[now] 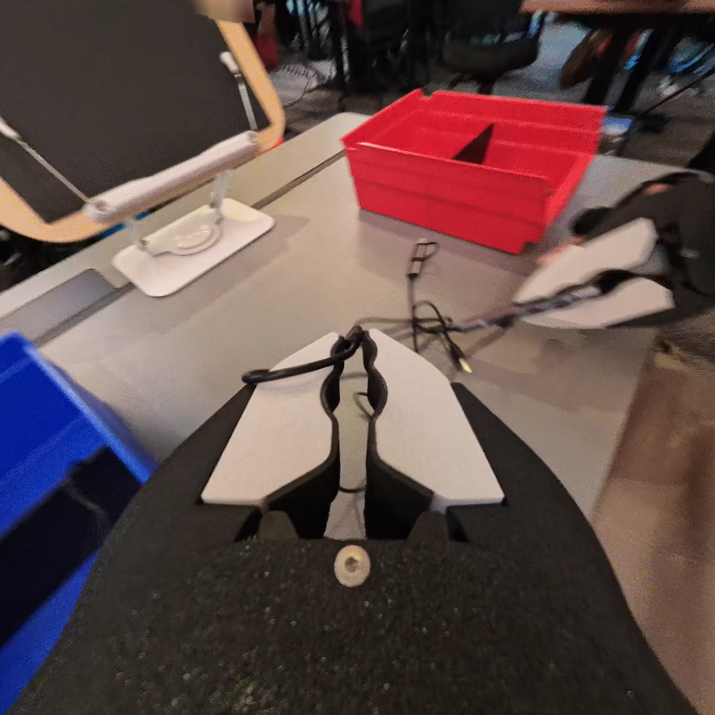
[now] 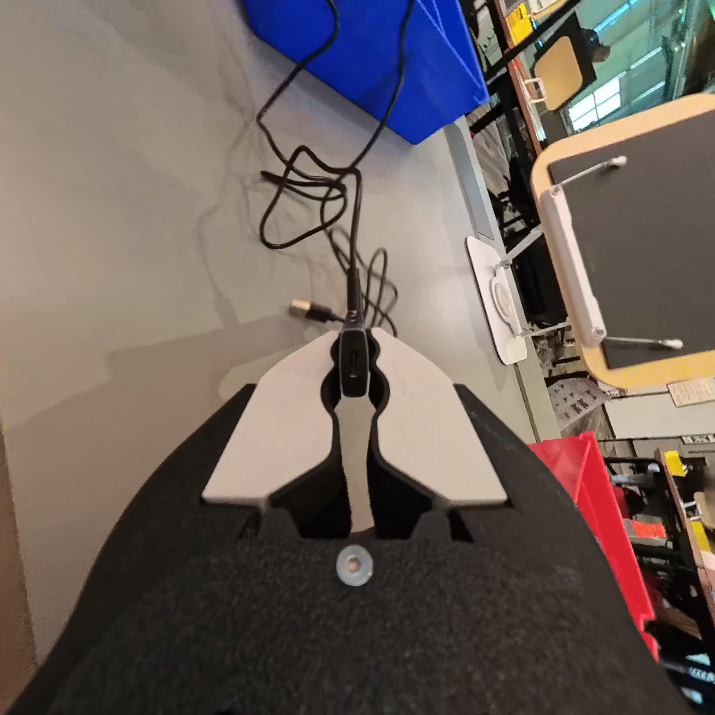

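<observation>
My left gripper [image 1: 356, 336] is shut on a thin black cable [image 1: 294, 370]; a loop of it curls over the left finger. The cable runs on in a tangle [image 1: 427, 321] on the grey table [image 1: 271, 317], with a metal plug [image 1: 466, 364] lying loose. My right gripper [image 2: 353, 333] is shut on a small black connector block [image 2: 353, 363] at the end of a black cable [image 2: 354, 247]. That cable runs off in loops [image 2: 298, 193] toward a blue bin [image 2: 371, 58]. A silver plug [image 2: 300, 309] lies beside the tips. The right gripper also shows in the left wrist view [image 1: 518, 305], blurred.
A red bin [image 1: 456, 185] stands at the table's far side, with a small black adapter [image 1: 419, 257] in front of it. A blue bin [image 1: 46, 437] sits at the near left. A tan-framed black panel [image 1: 116, 96] on a white stand [image 1: 193, 247] stands at the back left. My right fingertips sit around 20 cm from my left ones.
</observation>
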{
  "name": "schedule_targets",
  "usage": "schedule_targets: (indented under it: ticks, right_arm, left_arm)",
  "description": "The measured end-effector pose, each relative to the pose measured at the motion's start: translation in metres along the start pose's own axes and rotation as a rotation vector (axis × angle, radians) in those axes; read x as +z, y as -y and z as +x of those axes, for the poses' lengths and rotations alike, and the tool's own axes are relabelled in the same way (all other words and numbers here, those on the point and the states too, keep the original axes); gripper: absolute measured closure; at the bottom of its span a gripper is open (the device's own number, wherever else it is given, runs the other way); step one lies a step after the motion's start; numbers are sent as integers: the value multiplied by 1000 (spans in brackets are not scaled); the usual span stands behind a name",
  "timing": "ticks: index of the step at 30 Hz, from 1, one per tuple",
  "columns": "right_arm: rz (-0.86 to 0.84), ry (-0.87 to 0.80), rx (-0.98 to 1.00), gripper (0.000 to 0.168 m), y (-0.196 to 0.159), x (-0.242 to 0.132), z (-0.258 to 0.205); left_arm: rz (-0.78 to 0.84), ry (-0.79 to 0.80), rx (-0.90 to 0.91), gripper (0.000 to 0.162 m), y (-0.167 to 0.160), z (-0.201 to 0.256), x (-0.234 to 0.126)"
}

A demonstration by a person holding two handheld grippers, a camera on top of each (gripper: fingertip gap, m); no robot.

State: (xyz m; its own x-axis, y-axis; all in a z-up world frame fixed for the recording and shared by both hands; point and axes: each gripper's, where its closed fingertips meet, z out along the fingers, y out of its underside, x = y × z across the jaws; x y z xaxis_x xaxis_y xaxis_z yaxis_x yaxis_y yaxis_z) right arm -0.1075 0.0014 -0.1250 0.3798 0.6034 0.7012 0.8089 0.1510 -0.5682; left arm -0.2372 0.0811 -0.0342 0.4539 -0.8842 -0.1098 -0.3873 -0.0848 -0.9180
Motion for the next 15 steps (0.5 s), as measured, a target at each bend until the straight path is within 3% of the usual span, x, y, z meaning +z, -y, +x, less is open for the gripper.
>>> schedule_targets:
  ticks: [6,8,11,12,15]
  right_arm:
    - [70,8,37,159,16,-17,-1]
    - [84,-1,56,159,16,-27,0]
    - [44,10,106,159,0,-39,-4]
    - [31,23,114,159,-6,-43,-9]
    - [12,10,141,159,-19,-54,-16]
  left_arm:
    - [-160,46,109,154,61,-91,46]
    - [-231,168,248,154,73,-131,62]
    - [-285,481,468,155,106,-210,64]
    - [-281,512,461,155,113,-230,65]
    - [-403,371,365,155,89,-243,88]
